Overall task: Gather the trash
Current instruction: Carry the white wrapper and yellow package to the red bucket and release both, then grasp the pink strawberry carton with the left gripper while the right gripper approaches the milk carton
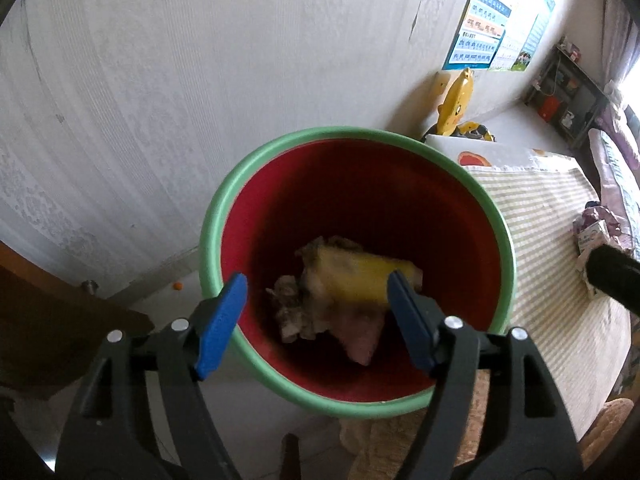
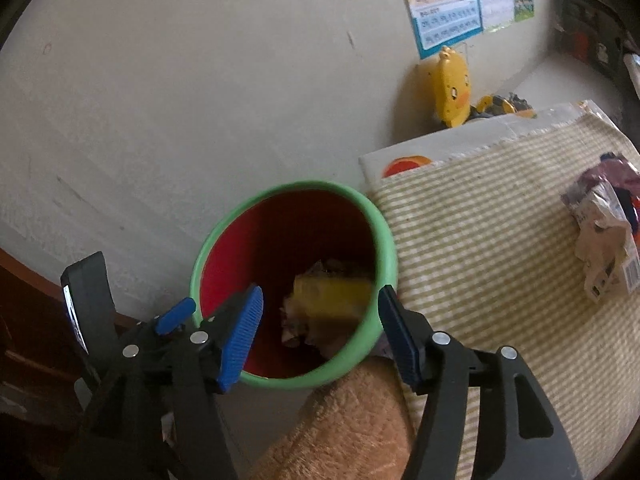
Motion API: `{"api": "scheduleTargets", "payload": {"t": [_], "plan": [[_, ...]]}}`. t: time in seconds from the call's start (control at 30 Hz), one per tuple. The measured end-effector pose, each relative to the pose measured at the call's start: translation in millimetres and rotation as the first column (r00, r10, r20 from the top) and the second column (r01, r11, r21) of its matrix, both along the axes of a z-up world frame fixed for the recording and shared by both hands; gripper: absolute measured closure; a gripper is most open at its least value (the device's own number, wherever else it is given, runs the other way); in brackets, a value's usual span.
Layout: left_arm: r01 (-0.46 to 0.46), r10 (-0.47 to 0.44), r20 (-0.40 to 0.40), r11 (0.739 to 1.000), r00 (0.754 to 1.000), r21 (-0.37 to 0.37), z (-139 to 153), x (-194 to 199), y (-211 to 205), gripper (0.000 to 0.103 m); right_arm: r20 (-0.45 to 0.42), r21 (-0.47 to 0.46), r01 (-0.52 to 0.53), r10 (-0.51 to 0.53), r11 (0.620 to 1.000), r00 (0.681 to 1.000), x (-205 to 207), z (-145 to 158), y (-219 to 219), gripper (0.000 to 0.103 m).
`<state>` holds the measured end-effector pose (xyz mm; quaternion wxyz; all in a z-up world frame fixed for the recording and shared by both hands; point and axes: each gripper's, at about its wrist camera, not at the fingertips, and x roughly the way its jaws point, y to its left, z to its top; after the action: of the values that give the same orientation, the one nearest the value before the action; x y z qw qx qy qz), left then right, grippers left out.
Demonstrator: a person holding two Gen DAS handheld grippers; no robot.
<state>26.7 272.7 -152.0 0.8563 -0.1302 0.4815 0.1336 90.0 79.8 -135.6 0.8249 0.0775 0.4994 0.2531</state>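
Both wrist cameras look steeply down from close above, sharing the green-rimmed bin (image 1: 356,268) (image 2: 294,284) and striped cloth (image 1: 556,216) (image 2: 480,216).

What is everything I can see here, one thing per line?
bin: one, green rim, red inside, on the floor by the wall
yellow trash: one, blurred, inside the bin
grey scraps: several, bin bottom
striped cloth: one, green and white, right of the bin
crumpled wrappers: a small pile, white and purple, on the cloth
duck toy: one, yellow, against the wall
posters: at least two, blue, on the wall
left gripper: black, blue pads, jaws open above the bin
right gripper: same colours, jaws open at the bin's rim
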Motion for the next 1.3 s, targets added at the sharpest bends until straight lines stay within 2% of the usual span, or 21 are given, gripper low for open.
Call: {"api": "scheduleTargets", "payload": {"t": [0.13,0.23,0.37,0.5,0.63,0.7,0.77,0.87,0.93,1.0,1.07,1.3], "plan": [[0.037,-0.036,0.015,0.999,0.999,-0.035,6.2,2.1,-19.6,0.033,0.031,-0.058,0.066,-0.064,0.996,0.997,-11.5,-2.1,-42.3,0.045],[0.125,-0.125,0.019,0.992,0.992,-0.027,10.2,10.1,-54.4,0.033,0.045,-0.097,0.162,-0.159,0.982,0.986,-24.6,-7.5,-90.1,0.045],[0.27,-0.269,0.026,0.962,0.963,-0.04,13.4,23.5,-116.4,0.033,0.051,-0.154,0.296,-0.292,0.943,0.955,-46.5,-17.2,-158.0,0.045],[0.417,-0.416,0.035,0.905,0.909,-0.08,9.7,45.2,-191.5,0.029,0.03,-0.201,0.423,-0.427,0.883,0.904,-73.6,-33.9,-226.6,0.044],[0.472,-0.47,0.046,0.874,0.882,-0.113,-1.5,75.0,-246.1,0.029,-0.023,-0.186,0.514,-0.526,0.838,0.85,-98.8,-49.8,-275.0,0.044],[0.49,-0.491,0.024,0.864,0.871,-0.119,-11.7,90.4,-270.5,0.024,-0.063,-0.154,0.547,-0.561,0.823,0.825,-107.4,-57.7,-291.2,0.044],[0.52,-0.523,-0.002,0.848,0.853,-0.102,-22.0,103.8,-294.0,0.024,-0.086,-0.119,0.561,-0.571,0.819,0.816,-107.6,-58.2,-300.9,0.044],[0.541,-0.545,-0.028,0.836,0.838,-0.092,-30.3,116.4,-311.2,0.024,-0.086,-0.084,0.55,-0.556,0.831,0.827,-108.8,-55.4,-304.8,0.044],[0.525,-0.532,-0.027,0.842,0.847,-0.126,-32.6,123.3,-310.9,0.033,-0.095,-0.073,0.536,-0.541,0.841,0.836,-108.8,-57.1,-302.9,0.044],[0.509,-0.522,-0.032,0.842,0.852,-0.18,-33.1,127.6,-304.4,0.068,-0.104,-0.065,0.53,-0.534,0.846,0.839,-105.7,-59.5,-301.4,0.044],[0.509,-0.526,-0.047,0.839,0.849,-0.195,-34.2,129.1,-303.8,0.071,-0.116,-0.057,0.533,-0.536,0.844,0.836,-104.1,-61.9,-303.0,0.044],[0.512,-0.523,-0.041,0.846,0.851,-0.15,-18.0,95.9,-267.7,0.071,-0.135,-0.062,0.544,-0.547,0.837,0.826,-104.1,-66.6,-303.9,0.044]]}}
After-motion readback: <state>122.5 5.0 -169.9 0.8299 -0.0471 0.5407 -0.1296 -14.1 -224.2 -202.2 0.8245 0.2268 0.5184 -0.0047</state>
